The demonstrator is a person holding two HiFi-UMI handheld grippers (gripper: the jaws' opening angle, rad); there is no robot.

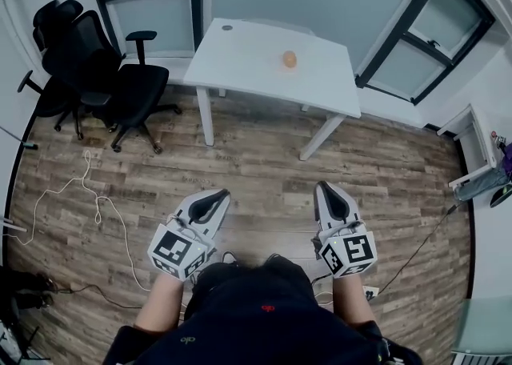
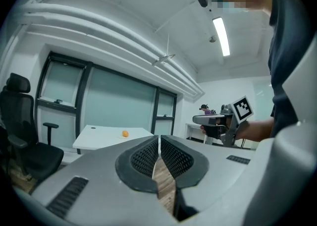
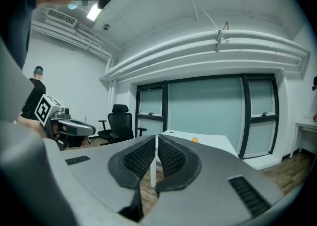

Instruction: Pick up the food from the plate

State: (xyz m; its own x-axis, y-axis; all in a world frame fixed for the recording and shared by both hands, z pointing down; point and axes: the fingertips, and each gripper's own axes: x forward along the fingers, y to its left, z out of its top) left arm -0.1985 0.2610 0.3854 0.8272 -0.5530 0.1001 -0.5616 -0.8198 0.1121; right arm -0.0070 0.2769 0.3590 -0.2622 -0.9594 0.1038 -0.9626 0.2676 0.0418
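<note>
A small orange piece of food (image 1: 289, 58) lies on a pale plate on the white table (image 1: 240, 63) across the room, far ahead of both grippers. My left gripper (image 1: 222, 192) and right gripper (image 1: 322, 186) are held side by side over the wooden floor, pointing toward the table. In the left gripper view the left gripper (image 2: 159, 139) has its jaws together with nothing between them, and the food (image 2: 125, 134) is a distant dot. The right gripper (image 3: 156, 138) looks the same, shut and empty, with the food (image 3: 194, 140) far off.
Two black office chairs (image 1: 104, 75) stand left of the table. A white cable (image 1: 88, 187) trails over the floor at left, and dark cables lie near my feet. Glass-panelled doors (image 1: 424, 43) line the far wall. A white shelf (image 1: 472, 147) stands at right.
</note>
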